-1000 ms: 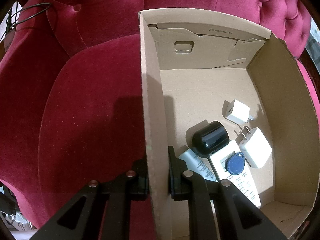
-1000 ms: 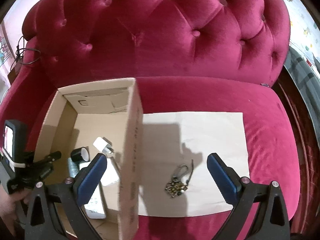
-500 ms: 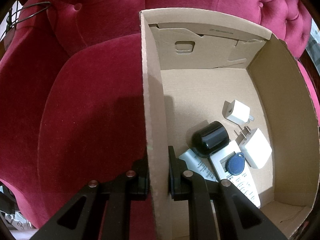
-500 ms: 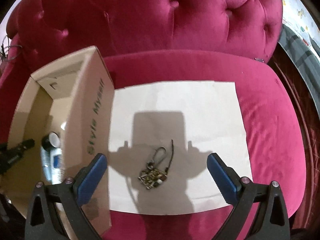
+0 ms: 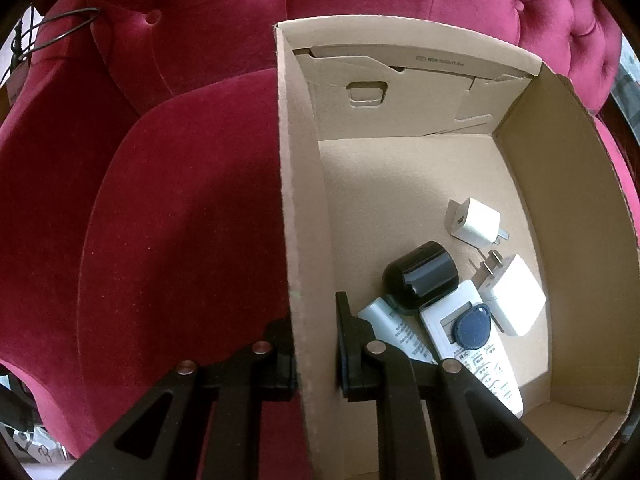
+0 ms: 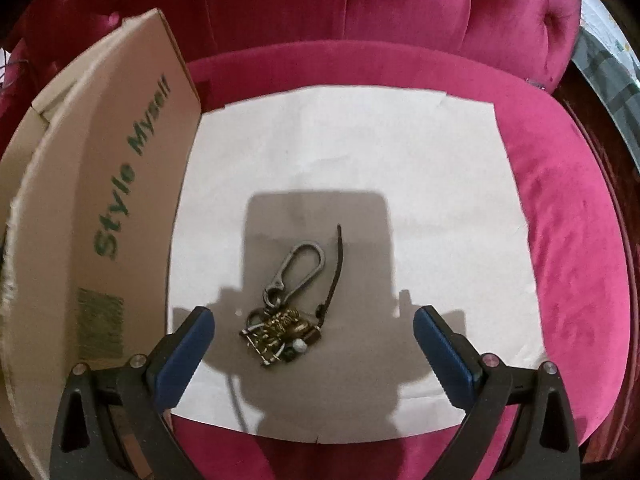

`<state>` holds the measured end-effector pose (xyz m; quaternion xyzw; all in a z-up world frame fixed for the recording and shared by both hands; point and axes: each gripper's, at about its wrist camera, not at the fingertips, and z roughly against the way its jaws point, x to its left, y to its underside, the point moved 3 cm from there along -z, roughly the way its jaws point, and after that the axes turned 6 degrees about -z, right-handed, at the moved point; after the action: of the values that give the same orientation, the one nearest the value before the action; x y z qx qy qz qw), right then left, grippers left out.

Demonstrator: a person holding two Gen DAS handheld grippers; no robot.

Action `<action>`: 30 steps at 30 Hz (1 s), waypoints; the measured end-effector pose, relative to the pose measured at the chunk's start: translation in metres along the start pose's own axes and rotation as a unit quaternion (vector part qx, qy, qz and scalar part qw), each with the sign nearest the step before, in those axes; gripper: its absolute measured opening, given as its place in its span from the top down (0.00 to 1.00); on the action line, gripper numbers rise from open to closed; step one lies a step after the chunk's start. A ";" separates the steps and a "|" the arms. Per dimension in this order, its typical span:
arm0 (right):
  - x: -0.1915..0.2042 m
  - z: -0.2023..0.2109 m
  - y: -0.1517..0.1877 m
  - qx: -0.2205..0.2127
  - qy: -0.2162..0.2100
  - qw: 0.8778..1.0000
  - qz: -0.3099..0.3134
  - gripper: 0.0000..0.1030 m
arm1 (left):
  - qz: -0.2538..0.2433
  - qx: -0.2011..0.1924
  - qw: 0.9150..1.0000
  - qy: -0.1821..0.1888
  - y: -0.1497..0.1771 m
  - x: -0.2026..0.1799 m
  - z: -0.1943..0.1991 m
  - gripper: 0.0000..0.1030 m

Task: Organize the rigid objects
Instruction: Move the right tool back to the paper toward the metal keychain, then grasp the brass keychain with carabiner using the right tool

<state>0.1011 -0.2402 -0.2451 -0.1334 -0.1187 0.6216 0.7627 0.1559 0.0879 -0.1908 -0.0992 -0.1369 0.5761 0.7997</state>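
Note:
My left gripper (image 5: 314,344) is shut on the left wall of an open cardboard box (image 5: 292,200), one finger outside and one inside. Inside the box lie a black cylinder (image 5: 420,278), two white plug adapters (image 5: 476,222) (image 5: 514,294), a white remote (image 5: 472,344) with a blue key fob (image 5: 472,330) on it, and a pale tube (image 5: 396,334). In the right wrist view a key bunch with a carabiner (image 6: 286,308) lies on a white paper sheet (image 6: 360,140). My right gripper (image 6: 314,338) hangs open above the keys, its blue pads (image 6: 184,350) wide on either side.
Everything rests on a crimson velvet tufted sofa (image 6: 560,240). The box's outer side with green lettering (image 6: 120,200) stands just left of the paper. A dark cable (image 5: 60,32) lies on the sofa's left arm.
My right gripper has come down and shifted right toward the keys, which now look larger and sit between its fingers. The box has slid to the left edge of that view. The left gripper has not moved.

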 end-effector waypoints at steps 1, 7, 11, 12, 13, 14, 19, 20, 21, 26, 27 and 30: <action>0.000 -0.003 0.002 0.002 0.001 1.000 0.004 0.02 | 0.000 0.000 1.000 0.000 0.000 0.000 0.000 0.85; -0.002 -0.017 0.011 0.014 0.013 1.000 0.011 0.02 | -0.002 0.001 1.000 -0.001 0.000 -0.002 -0.002 0.85; -0.001 -0.017 0.021 0.008 0.013 1.000 0.016 0.02 | -0.002 0.001 1.000 -0.001 0.000 -0.002 -0.003 0.85; -0.001 -0.017 0.022 0.007 0.013 1.000 0.016 0.02 | -0.002 0.001 1.000 -0.001 0.000 -0.002 -0.003 0.85; -0.001 -0.018 0.022 0.008 0.013 1.000 0.015 0.02 | -0.003 0.001 1.000 -0.002 0.000 -0.002 -0.003 0.85; -0.001 -0.018 0.023 0.008 0.014 1.000 0.015 0.02 | -0.003 0.001 1.000 -0.002 0.000 -0.002 -0.003 0.85; 0.001 -0.019 0.018 0.013 0.014 1.000 0.010 0.06 | -0.003 0.001 1.000 -0.002 0.000 -0.002 -0.002 0.85; 0.001 -0.018 0.017 0.012 0.013 1.000 0.009 0.09 | -0.003 0.001 1.000 -0.002 0.000 -0.002 -0.002 0.85; 0.002 -0.014 0.016 0.012 0.012 1.000 0.007 0.15 | -0.002 0.001 1.000 -0.002 0.000 -0.002 -0.001 0.85; 0.003 -0.002 0.012 0.006 0.006 1.000 0.006 0.68 | 0.000 0.001 1.000 -0.001 0.000 -0.001 -0.001 0.85; 0.002 -0.001 0.011 0.006 0.007 1.000 0.005 0.71 | -0.001 0.001 1.000 -0.002 0.000 -0.001 -0.001 0.85; -0.002 0.001 0.010 0.010 -0.004 1.000 -0.011 0.74 | -0.002 0.001 1.000 -0.003 0.000 -0.001 -0.001 0.85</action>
<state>0.0911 -0.2403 -0.2481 -0.1222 -0.1171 0.6144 0.7706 0.1558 0.0869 -0.1915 -0.0969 -0.1391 0.5750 0.8004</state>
